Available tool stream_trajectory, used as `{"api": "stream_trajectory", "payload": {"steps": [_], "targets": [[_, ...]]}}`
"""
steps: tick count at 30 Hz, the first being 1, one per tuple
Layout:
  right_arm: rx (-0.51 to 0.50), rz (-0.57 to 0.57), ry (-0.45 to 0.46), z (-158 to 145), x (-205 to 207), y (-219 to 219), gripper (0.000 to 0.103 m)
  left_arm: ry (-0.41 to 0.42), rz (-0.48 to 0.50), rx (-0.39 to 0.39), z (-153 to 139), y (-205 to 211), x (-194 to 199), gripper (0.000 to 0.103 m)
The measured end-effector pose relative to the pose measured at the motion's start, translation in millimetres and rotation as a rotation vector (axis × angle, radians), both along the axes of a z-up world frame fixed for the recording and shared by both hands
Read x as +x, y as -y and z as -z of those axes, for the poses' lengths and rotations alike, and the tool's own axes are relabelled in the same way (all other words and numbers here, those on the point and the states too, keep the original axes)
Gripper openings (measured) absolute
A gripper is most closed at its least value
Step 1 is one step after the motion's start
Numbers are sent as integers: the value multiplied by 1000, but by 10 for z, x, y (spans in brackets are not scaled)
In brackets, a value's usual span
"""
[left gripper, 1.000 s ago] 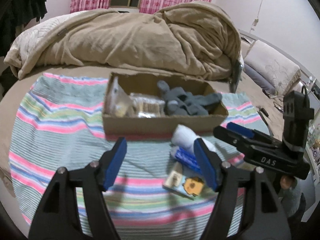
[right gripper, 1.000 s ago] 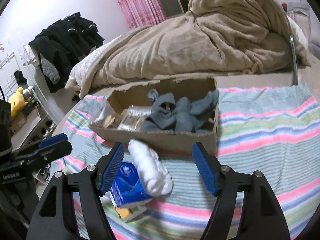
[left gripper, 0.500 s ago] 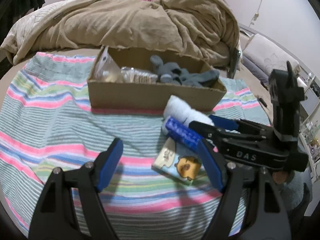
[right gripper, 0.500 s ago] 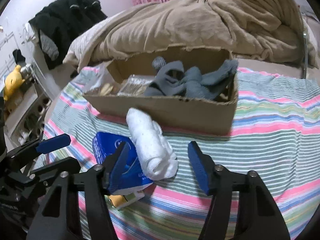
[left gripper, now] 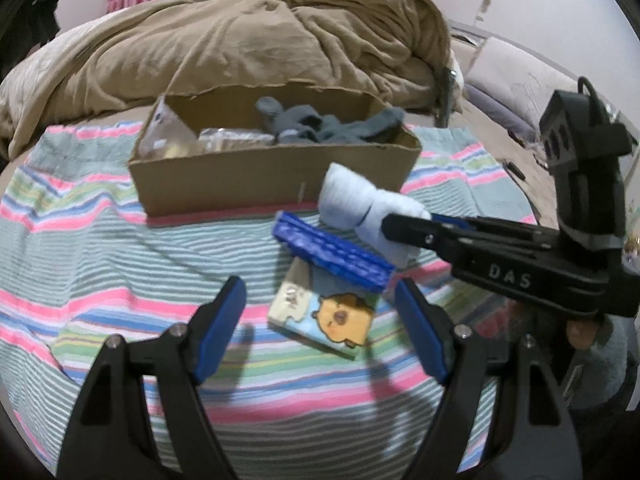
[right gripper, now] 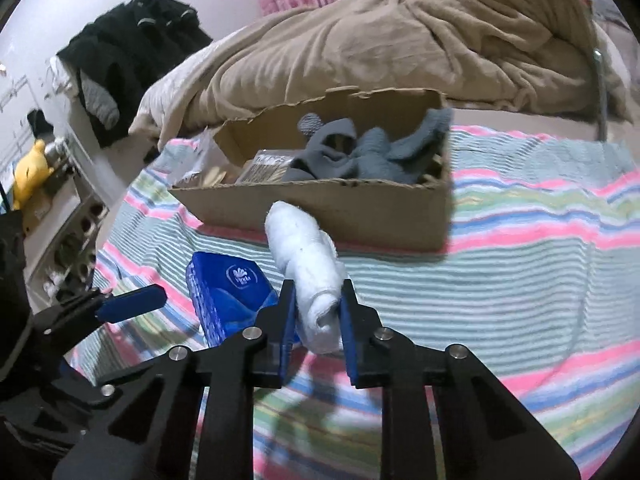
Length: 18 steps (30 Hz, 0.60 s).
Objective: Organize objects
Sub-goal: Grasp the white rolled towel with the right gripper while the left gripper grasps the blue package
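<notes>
The right gripper (right gripper: 318, 312), its jaws just closing, pinches the near end of the white rolled cloth (right gripper: 304, 256) lying on the striped blanket (right gripper: 520, 248) before the cardboard box (right gripper: 320, 212). The left gripper (left gripper: 320, 332) hangs spread over the cartoon packet (left gripper: 328, 316). Grasping step; next, I judge, lift the roll clear over the box's front wall.

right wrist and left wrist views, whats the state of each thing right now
right gripper: just closed, shut on the white sock roll
white sock roll: lying on the striped cloth, near end gripped
left gripper: open, holding nothing
blue tissue pack: sealed, resting on the cartoon packet
cardboard box: open-topped, grey socks inside
</notes>
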State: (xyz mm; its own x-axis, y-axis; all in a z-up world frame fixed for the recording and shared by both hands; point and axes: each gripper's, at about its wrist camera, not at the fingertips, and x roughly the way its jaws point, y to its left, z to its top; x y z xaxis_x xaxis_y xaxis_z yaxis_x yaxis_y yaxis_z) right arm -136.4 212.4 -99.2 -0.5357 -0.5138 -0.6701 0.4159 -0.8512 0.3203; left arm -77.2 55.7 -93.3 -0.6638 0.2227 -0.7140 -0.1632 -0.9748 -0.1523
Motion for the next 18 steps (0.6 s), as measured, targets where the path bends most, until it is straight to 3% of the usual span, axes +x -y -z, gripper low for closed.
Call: {"api": "stream_trajectory", "payload": {"steps": [4, 10, 14, 18], "targets": [[-23, 13, -1, -12, 65, -68, 22, -20, 14, -89, 12, -158, -30, 78], [-69, 35, 6, -27, 42, -151, 22, 1, 21, -119, 77, -287, -162, 78], [-84, 40, 6, -37, 45, -181, 22, 29, -8, -124, 149, -274, -273, 78], [-93, 46, 8, -36, 36, -198, 22, 36, -12, -81, 153, -232, -302, 77]]}}
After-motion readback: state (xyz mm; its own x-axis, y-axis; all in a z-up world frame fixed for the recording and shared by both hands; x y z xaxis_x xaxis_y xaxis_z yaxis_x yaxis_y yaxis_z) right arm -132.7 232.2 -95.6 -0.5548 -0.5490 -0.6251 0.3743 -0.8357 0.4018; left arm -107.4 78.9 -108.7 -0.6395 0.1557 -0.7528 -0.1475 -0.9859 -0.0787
